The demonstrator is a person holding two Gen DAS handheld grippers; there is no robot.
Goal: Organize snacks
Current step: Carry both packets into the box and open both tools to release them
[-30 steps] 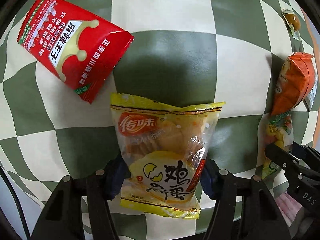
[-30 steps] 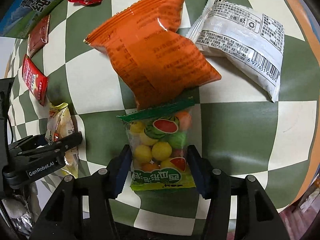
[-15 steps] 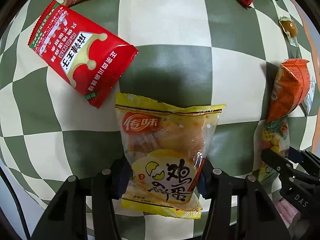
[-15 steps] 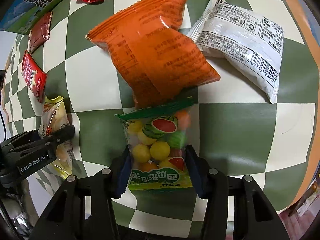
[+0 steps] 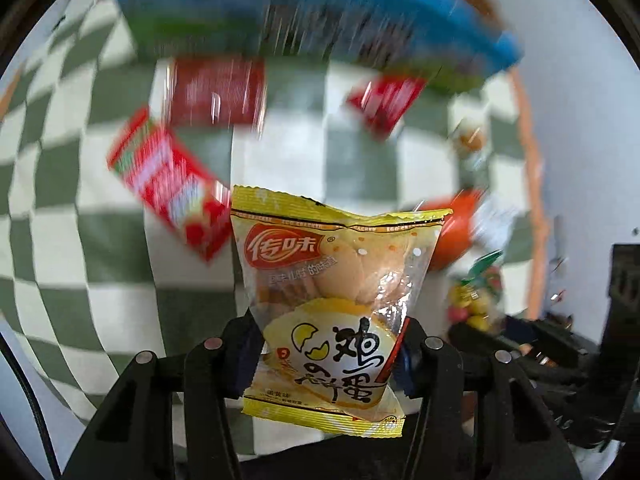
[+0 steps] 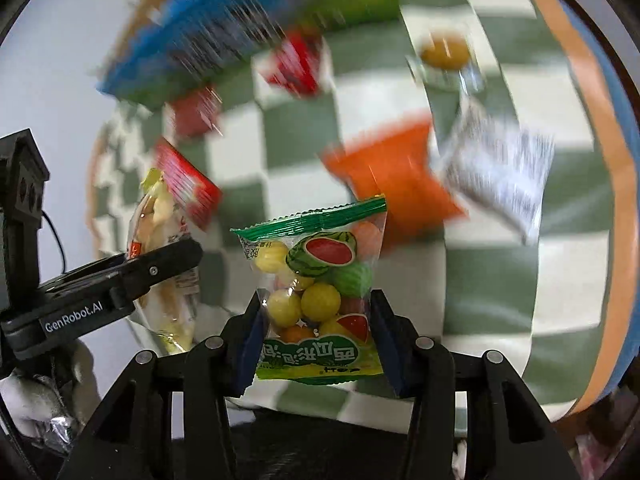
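My left gripper point(image 5: 326, 354) is shut on a yellow egg-cracker bag point(image 5: 332, 280) and holds it lifted above the green-and-cream checked table point(image 5: 80, 264). My right gripper point(image 6: 316, 338) is shut on a clear bag of fruit-shaped gum balls point(image 6: 316, 276) with a green top seal, also lifted. The left gripper with its yellow bag point(image 6: 164, 248) shows at the left of the right wrist view. The gum ball bag point(image 5: 478, 292) shows blurred at the right of the left wrist view.
On the table, blurred: a red packet point(image 5: 172, 184), a dark red packet point(image 5: 216, 92), a small red packet point(image 5: 384, 100), an orange bag point(image 6: 392, 176), a white bag point(image 6: 496, 172), a small wrapped sweet point(image 6: 444, 56). A large blue-and-green bag point(image 5: 304, 20) lies at the far edge.
Both grippers have risen off the table with their bags and tilted up, so the far table edge and the big blue bag came into view. The background is motion-blurred.
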